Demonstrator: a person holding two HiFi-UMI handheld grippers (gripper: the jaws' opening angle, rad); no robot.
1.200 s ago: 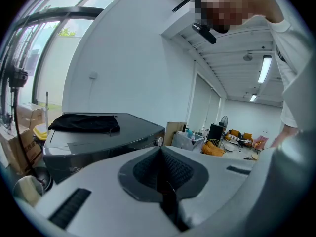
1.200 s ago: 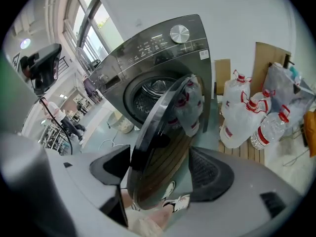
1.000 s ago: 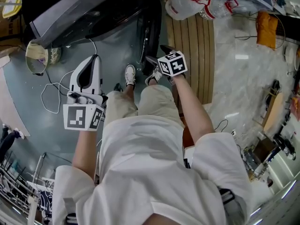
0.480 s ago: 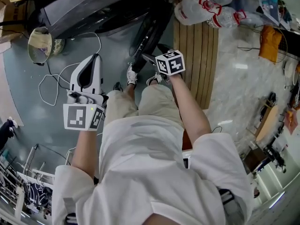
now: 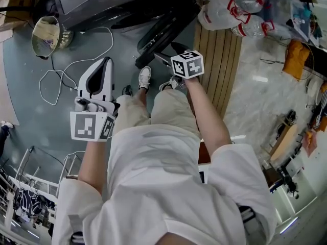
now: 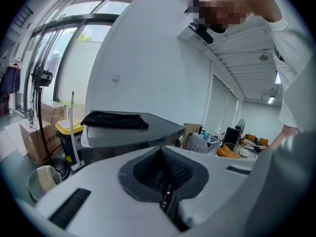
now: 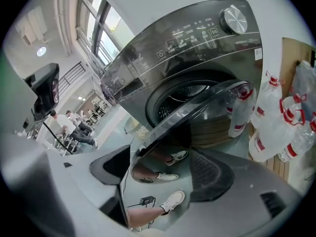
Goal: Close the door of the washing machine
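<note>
The dark grey washing machine [image 5: 117, 4] stands at the top of the head view, and its round glass door [image 5: 161, 34] hangs partly open at a slant. My right gripper [image 5: 167, 54] reaches the door's free edge. In the right gripper view the door [image 7: 197, 117] lies across the drum opening [image 7: 190, 93], mirroring legs and shoes, and my right gripper [image 7: 163, 162] is open with the door's rim between its spread jaws. My left gripper [image 5: 106, 61] hangs off to the left, apart from the machine, shut on nothing. The left gripper view shows my left gripper [image 6: 163, 172] aimed toward the machine's top.
A woven basket [image 5: 47, 34] and a loose white cable [image 5: 66, 73] lie on the floor at left. Wooden slats [image 5: 219, 60] and bagged plastic bottles [image 5: 230, 9] sit to the machine's right. A black cloth [image 6: 116, 120] lies on the machine. A metal rack [image 5: 30, 188] stands at lower left.
The door has swung from edge-on toward the drum opening, now slanted. My right gripper stays at its edge. My left gripper has hardly moved.
</note>
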